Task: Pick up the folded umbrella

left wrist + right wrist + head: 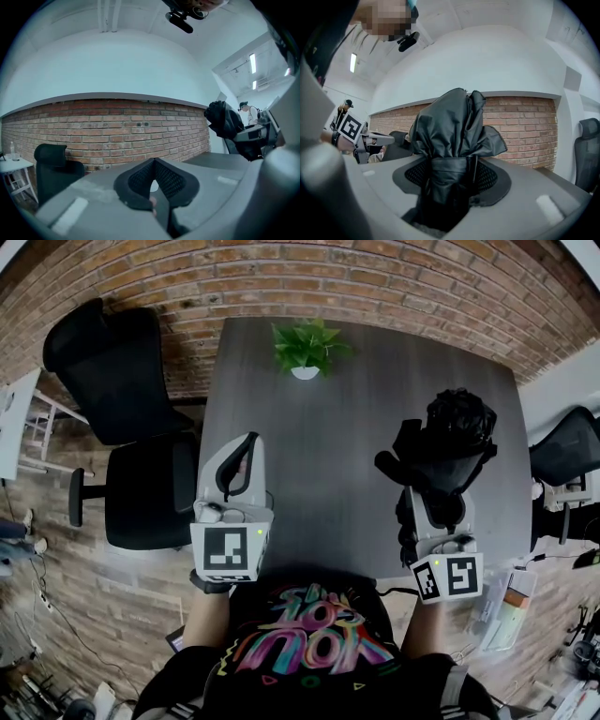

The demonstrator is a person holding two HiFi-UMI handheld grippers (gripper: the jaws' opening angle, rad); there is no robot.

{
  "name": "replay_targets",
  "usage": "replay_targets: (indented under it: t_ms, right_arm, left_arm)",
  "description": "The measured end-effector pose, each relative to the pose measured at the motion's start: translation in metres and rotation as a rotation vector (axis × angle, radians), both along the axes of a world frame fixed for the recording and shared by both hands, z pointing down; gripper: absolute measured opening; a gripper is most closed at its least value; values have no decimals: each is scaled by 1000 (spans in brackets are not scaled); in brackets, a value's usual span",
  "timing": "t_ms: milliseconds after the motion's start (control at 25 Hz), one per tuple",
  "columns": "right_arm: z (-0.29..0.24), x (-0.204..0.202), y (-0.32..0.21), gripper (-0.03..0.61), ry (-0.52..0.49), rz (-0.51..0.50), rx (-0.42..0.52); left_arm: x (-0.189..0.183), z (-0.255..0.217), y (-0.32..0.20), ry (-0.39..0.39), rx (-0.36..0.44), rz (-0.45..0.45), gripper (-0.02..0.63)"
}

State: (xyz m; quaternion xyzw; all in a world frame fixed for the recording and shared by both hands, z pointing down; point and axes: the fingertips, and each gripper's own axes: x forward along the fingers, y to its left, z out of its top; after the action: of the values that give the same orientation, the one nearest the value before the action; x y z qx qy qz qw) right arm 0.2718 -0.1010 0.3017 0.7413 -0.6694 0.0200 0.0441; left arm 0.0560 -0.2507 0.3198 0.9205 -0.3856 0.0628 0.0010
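Observation:
The folded umbrella is a black bundle with a strap round its middle. It is held up above the right side of the grey table. My right gripper is shut on it. In the right gripper view the umbrella stands upright between the mesh pads and fills the gap. My left gripper hovers over the table's left part, its pads pressed together with nothing between them. The umbrella shows at the right of the left gripper view.
A small potted plant stands at the table's far edge. Black office chairs sit to the left and at the right. A brick wall runs behind the table. Papers lie by the near right corner.

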Motion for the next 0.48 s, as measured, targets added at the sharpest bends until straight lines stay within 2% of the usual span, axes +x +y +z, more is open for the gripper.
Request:
replay_targets:
  t_ms: [480]
  right_arm:
    - [5,-14,7,239,13,2,2]
  left_arm:
    - [-10,-4,6,6,27,-4,2]
